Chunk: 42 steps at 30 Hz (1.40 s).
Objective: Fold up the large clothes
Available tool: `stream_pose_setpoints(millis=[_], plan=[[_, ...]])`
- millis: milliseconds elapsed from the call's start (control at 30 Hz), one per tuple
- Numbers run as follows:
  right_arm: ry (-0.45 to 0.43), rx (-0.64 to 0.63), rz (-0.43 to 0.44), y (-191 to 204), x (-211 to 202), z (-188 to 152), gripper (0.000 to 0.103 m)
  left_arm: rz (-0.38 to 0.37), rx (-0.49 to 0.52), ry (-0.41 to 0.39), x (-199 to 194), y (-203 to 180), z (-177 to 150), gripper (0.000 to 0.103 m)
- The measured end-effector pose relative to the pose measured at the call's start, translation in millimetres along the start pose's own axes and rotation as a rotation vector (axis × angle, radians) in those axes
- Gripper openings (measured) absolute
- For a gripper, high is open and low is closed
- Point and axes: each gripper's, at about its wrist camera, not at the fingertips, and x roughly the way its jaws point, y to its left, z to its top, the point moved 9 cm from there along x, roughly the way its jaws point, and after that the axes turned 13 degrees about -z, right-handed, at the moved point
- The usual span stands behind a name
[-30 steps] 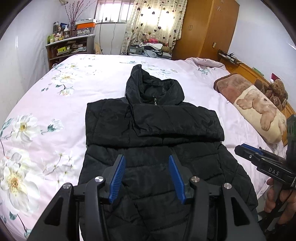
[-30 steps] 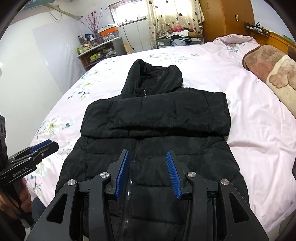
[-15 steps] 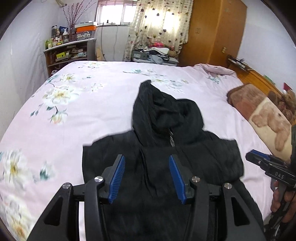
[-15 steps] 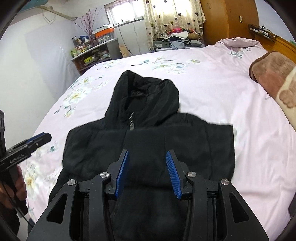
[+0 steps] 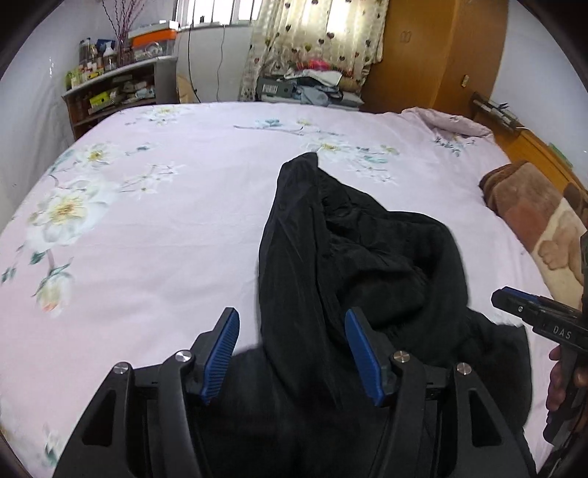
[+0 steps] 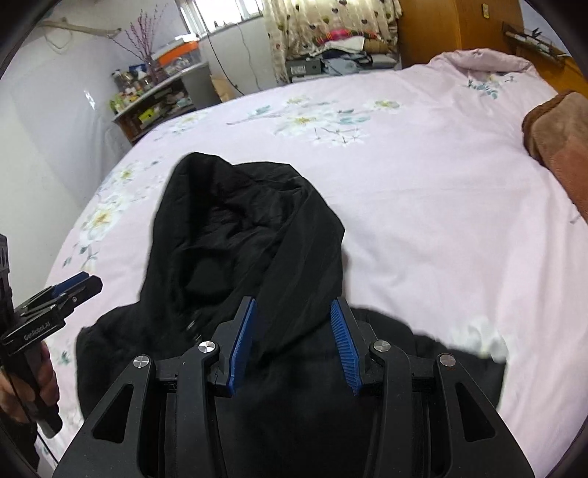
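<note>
Left wrist view: black hooded jacket (image 5: 367,264) lies on the floral bed (image 5: 147,220). Left claw (image 5: 292,353), jaws just widening, and right claw (image 6: 292,343) hover empty over the hood; a shallow pinch could slip off the puffy fabric.

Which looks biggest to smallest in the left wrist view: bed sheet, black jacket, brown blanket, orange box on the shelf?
1. Bed sheet, fills most of the frame.
2. Black jacket, though it lies nearest the camera, which inflates it.
3. Brown blanket, cut off at the right edge, so true extent is unsure.
4. Orange box, far away.
</note>
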Motion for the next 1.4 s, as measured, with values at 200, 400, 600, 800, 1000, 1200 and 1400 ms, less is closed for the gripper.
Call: stream_pose_setpoints(millis=[200,400,600,800,1000,1200,1400], plan=[[0.034,0.005,0.013,-2,57,28,0.043,-0.007,-0.046,0.025,56,20,19,0.062],[0.053,0.025,0.05,3,86,41,0.039,-0.074,-0.031,0.045,81,11,23,0.005],[-0.063,0.017,0.071,9,37,44,0.006,-0.102,-0.009,-0.064,35,-3,27,0.001],[-0.154,0.028,0.116,10,-40,24,0.005,-0.144,-0.019,-0.152,-38,-17,15,0.001],[-0.177,0.061,0.146,4,-98,-22,0.005,-0.154,0.002,-0.19,-94,-33,-19,0.001],[-0.136,0.085,0.144,-7,-112,-83,0.005,-0.153,-0.024,-0.173,-121,-35,-75,0.001],[-0.052,0.097,0.134,-13,-105,-140,0.005,-0.124,-0.086,-0.095,-117,-22,-119,0.001]])
